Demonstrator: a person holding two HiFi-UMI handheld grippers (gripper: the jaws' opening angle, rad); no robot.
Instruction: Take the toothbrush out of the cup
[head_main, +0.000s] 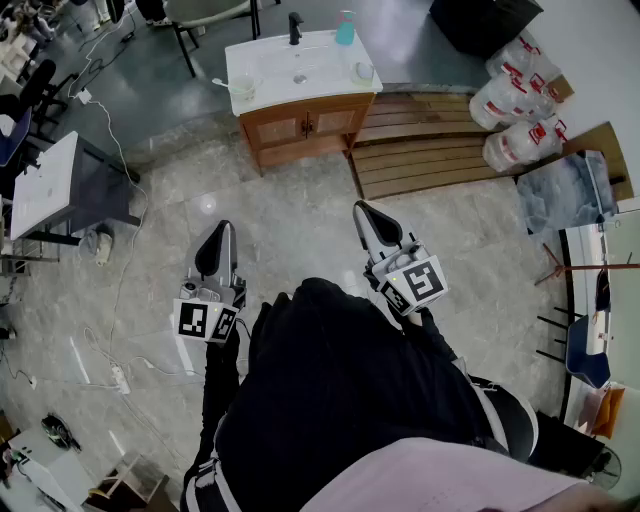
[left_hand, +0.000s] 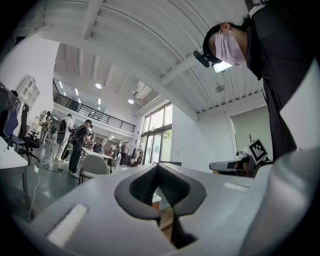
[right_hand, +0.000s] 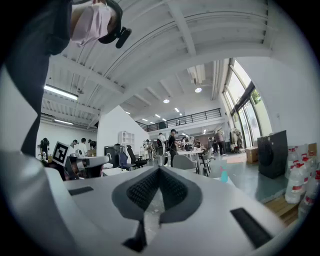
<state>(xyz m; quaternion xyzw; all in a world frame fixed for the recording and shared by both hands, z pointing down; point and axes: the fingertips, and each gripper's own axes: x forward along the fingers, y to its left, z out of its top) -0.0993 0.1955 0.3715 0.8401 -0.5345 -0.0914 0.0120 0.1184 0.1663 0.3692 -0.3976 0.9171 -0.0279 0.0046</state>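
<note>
White-topped vanity counter (head_main: 275, 55) is sitting well ahead of the person, and neither set of tongs is getting anywhere near it yet. Going left to right: the left gripper (head_main: 222, 230) is pointing forward with its jaws pinched fully together and nothing between them. Up ahead of it, the cup (head_main: 243, 88) is standing at the counter's left edge. The toothbrush (head_main: 220, 81) looks like it's leaning out of the cup, with the handle tilting off past that left edge. It's tiny from here, so I'm not swearing to the angle. Then the right gripper (head_main: 363, 210), also closed up on nothing, is aiming more toward the counter's right end, where a second little cup (head_main: 362, 72) is sitting. I'm guessing the left hand is the better placed one, since the toothbrush cup is lying nearly straight ahead of it, while the right would be reaching across. Either way, those jaws are going to need opening before they're closing on that slanted handle.
</note>
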